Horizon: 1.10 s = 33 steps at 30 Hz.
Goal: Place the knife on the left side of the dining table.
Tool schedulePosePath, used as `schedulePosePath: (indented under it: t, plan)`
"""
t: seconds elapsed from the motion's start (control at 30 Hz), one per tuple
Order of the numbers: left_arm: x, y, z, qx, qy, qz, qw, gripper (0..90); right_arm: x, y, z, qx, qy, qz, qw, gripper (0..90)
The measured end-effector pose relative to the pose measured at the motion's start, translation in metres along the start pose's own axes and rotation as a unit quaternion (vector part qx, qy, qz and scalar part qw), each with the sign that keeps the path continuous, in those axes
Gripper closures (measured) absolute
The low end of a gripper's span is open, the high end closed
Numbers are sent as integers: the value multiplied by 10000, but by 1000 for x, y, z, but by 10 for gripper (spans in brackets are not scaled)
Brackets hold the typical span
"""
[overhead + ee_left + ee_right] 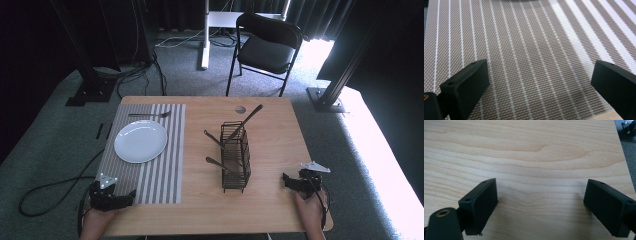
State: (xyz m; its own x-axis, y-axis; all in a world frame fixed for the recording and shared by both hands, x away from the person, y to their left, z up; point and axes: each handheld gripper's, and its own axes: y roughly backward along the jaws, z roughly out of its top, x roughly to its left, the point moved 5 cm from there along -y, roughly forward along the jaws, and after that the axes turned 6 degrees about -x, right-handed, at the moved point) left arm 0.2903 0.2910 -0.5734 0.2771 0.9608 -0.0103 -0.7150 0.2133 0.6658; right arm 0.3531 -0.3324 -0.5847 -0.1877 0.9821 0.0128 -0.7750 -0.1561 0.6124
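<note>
A white plate [140, 141] lies on a striped placemat [165, 170] at the table's left, with a fork [149, 115] beyond it. A black wire caddy [235, 156] near the middle holds several utensils [248, 120] that stick out. My left gripper [131, 196] rests open over the placemat's near edge; its jaws [539, 82] stand wide apart above the striped weave [531, 45] with nothing between them. My right gripper [286, 179] is open at the table's near right, and its jaws [541, 202] frame bare wood [529, 152].
The wooden table [275, 125] has a small round hole [240, 109] near its far edge. A black folding chair [267, 47] stands beyond it, with black stand bases [92, 90] and cables [140, 70] on the grey carpet. The right table edge [621, 152] runs close to the right gripper.
</note>
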Motion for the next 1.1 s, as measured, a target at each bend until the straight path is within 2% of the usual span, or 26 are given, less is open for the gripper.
schedulePosePath:
  t: [0.2,0.43,0.47,0.7,0.8,1.03,1.1]
  plan:
    - [-14,2,10,-58,-64,-232,9997,19,0,0,0,0,0,0,10000,114]
    - [-41,8,31,-177,-377,-478,9980,20,0,0,0,-1,0,0,10000,113]
    - [-46,10,35,-211,-404,-567,9974,20,0,0,0,0,-1,0,10000,114]
    - [-77,19,55,-366,-718,-848,9931,20,0,0,0,-1,-1,1,10000,114]
    - [-90,23,63,-409,-879,-990,9904,20,0,0,0,0,0,0,10000,114]
    - [-112,31,79,-552,-1079,-1257,9846,20,0,0,0,-1,-2,0,10000,114]
    - [-119,34,84,-585,-1123,-1386,9822,20,0,0,0,-1,-1,1,10000,114]
